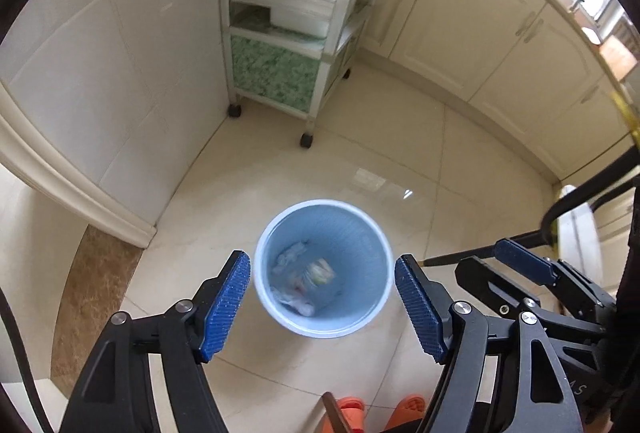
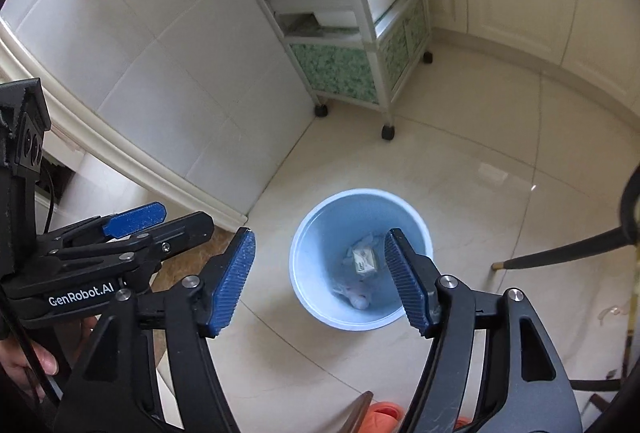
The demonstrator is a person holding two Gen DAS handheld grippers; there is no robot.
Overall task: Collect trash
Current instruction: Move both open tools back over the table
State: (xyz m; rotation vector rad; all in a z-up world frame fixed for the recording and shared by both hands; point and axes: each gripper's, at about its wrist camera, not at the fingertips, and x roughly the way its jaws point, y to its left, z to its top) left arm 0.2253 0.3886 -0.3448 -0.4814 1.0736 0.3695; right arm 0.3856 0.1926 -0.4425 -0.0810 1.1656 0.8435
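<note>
A light blue waste bin [image 1: 382, 297] stands on the cream tiled floor, seen from above in both views. Crumpled white wrappers and a small packet [image 1: 320, 271] lie at its bottom. My left gripper [image 1: 322, 307] hangs open above the bin, nothing between its blue pads. My right gripper [image 2: 320, 283] is open too, over the bin's [image 2: 316, 297] left rim, with the packet [image 2: 365, 259] far below it. Each gripper shows at the other view's edge: the right one [image 1: 524, 257] and the left one [image 2: 136, 219].
A white wheeled shelf cart [image 1: 288, 45] stands against the tiled wall beyond the bin. Cream cabinets [image 1: 480, 45] run along the right. A dark chair leg [image 2: 560, 253] reaches in at the right. Orange slippers [image 1: 380, 409] show at the bottom edge.
</note>
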